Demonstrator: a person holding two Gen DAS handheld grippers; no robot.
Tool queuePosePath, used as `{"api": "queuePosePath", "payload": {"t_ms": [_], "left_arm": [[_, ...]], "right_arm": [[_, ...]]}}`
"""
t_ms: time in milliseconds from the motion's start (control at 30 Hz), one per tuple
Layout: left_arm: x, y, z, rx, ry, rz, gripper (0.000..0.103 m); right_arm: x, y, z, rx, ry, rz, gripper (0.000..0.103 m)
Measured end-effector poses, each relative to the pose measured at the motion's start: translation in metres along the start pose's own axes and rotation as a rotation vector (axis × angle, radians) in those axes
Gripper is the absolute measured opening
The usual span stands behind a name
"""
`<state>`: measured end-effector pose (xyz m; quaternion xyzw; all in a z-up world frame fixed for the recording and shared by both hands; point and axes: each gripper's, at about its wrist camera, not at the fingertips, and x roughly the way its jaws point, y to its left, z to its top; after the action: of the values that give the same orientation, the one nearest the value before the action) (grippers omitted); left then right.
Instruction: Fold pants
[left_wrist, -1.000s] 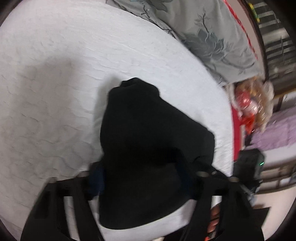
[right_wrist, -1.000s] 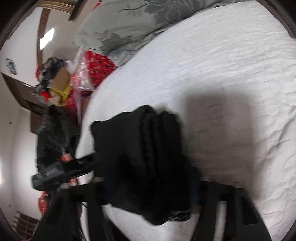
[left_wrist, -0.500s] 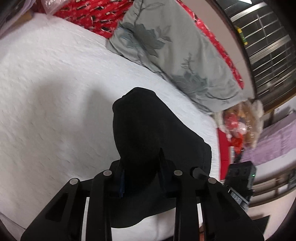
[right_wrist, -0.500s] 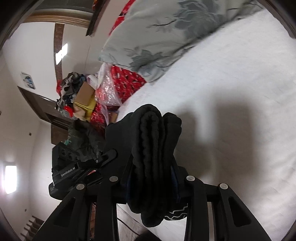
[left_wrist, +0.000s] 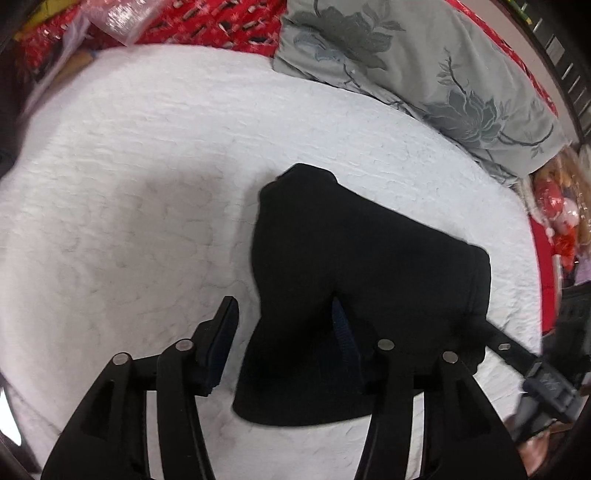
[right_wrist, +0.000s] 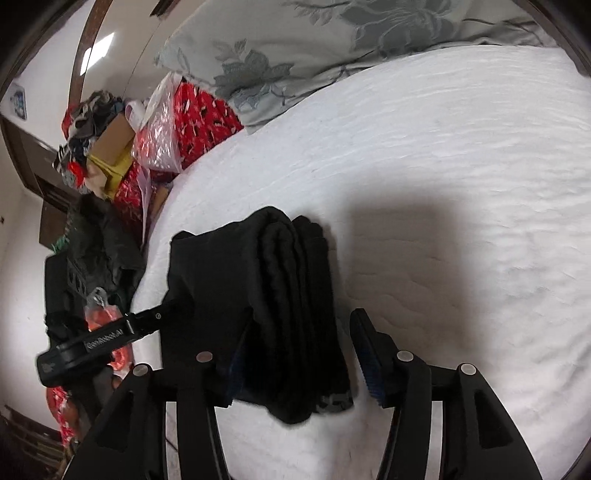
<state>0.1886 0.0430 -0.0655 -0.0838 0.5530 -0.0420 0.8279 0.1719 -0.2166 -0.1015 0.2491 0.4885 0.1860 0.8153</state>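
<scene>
The black pants (left_wrist: 354, 280) lie folded into a thick bundle on the white quilted bed (left_wrist: 129, 206). In the right wrist view the bundle (right_wrist: 280, 302) shows its stacked folded edges. My left gripper (left_wrist: 284, 332) is open: its left finger is off the cloth, its right finger touches the bundle's near edge. My right gripper (right_wrist: 299, 350) is open too, its jaws standing either side of the bundle's near end, the right finger clear of it. The right gripper also shows at the right edge of the left wrist view (left_wrist: 524, 365), and the left gripper at the left of the right wrist view (right_wrist: 110, 336).
A grey floral pillow (left_wrist: 424, 66) lies at the head of the bed. Red patterned bedding (right_wrist: 199, 118), plastic bags and a cluttered pile (right_wrist: 96, 140) stand beyond the bed's edge. Toys in wrapping (left_wrist: 557, 206) sit off the right side.
Both grippers were shut on the pants bundle half a second ago. Now both have opened and let it go, and the bundle rests on the bed.
</scene>
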Motion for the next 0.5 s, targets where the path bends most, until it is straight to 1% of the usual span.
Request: {"api": "queuePosePath", "payload": {"t_ms": [33,100,167,200,267,300,333,367,400,433,500], "left_arm": [[-0.004,-0.001,-0.002,-0.005,-0.014,0.016,0.051],[-0.014,0.000,-0.013,-0.017,-0.051,0.057,0.051],[-0.024,-0.001,-0.028,-0.032,-0.095,0.099,0.051],[-0.027,-0.003,-0.033,-0.036,-0.111,0.116,0.051],[-0.033,-0.007,-0.048,-0.042,-0.142,0.140,0.051],[-0.034,-0.008,-0.053,-0.042,-0.152,0.148,0.051],[-0.037,-0.012,-0.060,-0.035,-0.167,0.161,0.051],[-0.039,-0.014,-0.065,-0.028,-0.176,0.168,0.051],[-0.042,-0.017,-0.070,-0.016,-0.186,0.176,0.051],[-0.044,-0.021,-0.074,-0.001,-0.194,0.182,0.051],[-0.052,-0.026,-0.087,0.031,-0.217,0.186,0.051]], "right_arm": [[-0.007,0.000,-0.002,0.003,-0.009,-0.004,0.055],[-0.023,0.005,-0.007,-0.011,-0.025,-0.046,0.059],[-0.037,0.014,-0.012,-0.042,-0.033,-0.106,0.074],[-0.040,0.019,-0.014,-0.057,-0.039,-0.129,0.076],[-0.051,0.032,-0.023,-0.111,-0.059,-0.218,0.086],[-0.056,0.039,-0.028,-0.137,-0.068,-0.273,0.089],[-0.061,0.045,-0.034,-0.157,-0.083,-0.333,0.096],[-0.066,0.049,-0.039,-0.165,-0.097,-0.374,0.103],[-0.073,0.054,-0.045,-0.168,-0.124,-0.427,0.103],[-0.077,0.055,-0.049,-0.165,-0.136,-0.447,0.103],[-0.083,0.056,-0.056,-0.157,-0.123,-0.467,0.103]]}}
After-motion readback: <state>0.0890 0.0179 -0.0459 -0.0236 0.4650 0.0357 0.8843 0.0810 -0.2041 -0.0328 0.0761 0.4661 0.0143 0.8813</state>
